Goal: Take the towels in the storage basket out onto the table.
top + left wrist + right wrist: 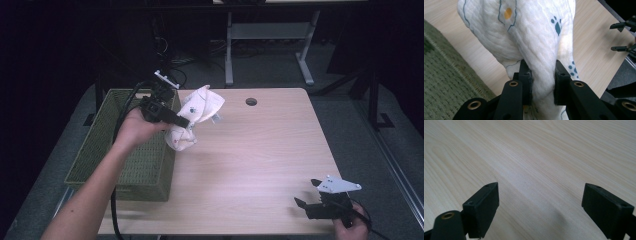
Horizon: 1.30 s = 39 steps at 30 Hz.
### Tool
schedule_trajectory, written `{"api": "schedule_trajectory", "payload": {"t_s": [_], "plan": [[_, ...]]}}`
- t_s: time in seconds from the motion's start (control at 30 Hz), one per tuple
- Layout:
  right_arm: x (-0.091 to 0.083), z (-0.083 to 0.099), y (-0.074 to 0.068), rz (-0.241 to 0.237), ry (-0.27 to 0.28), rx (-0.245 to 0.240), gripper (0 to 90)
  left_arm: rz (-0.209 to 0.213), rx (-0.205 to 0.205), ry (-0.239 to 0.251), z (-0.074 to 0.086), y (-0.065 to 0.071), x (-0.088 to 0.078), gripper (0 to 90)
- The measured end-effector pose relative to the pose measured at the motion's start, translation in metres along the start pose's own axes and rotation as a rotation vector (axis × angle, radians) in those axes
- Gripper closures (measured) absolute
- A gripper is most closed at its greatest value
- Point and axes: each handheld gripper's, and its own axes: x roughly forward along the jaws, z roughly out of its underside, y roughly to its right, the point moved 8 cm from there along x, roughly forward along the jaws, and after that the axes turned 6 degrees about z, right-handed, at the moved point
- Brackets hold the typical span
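Observation:
A white quilted cloth (197, 112) with blue paw prints and an orange spot hangs bunched above the table's left part, beside the green basket (125, 170). My left gripper (182, 122) is shut on it; in the left gripper view the two black jaws pinch a thick fold of the cloth (536, 42) at my left gripper (542, 80). My right gripper (309, 192) rests low at the table's near right corner, open, with nothing between its jaws. In the right gripper view my right gripper (540, 205) looks along bare wood.
The green woven basket stands at the table's left edge, its rim (446, 75) just left of the held cloth. A round cable hole (251, 101) sits near the table's far edge. A white desk frame (270, 35) stands beyond the table.

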Motion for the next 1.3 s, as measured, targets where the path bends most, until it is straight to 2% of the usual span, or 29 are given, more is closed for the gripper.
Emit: {"api": "schedule_trajectory", "payload": {"t_s": [0.4,0.7,0.83,0.9,1.3], "plan": [[0.000,-0.001,0.000,-0.005,0.004,-0.002,14.0,0.028,0.047,-0.043,-0.025,0.021,0.038,73.2],[-0.002,-0.001,0.002,-0.002,0.011,0.007,14.0,0.043,0.053,-0.082,-0.035,0.032,0.073,73.2],[-0.002,-0.002,0.003,-0.003,0.018,0.008,14.0,0.045,0.041,-0.099,-0.038,0.032,0.088,73.0],[-0.001,-0.002,0.003,-0.003,0.017,0.007,14.0,0.042,0.050,-0.114,-0.040,0.030,0.094,73.0],[-0.002,-0.002,0.003,-0.008,0.020,0.015,14.0,0.043,0.039,-0.171,-0.043,0.033,0.136,72.7]]}}
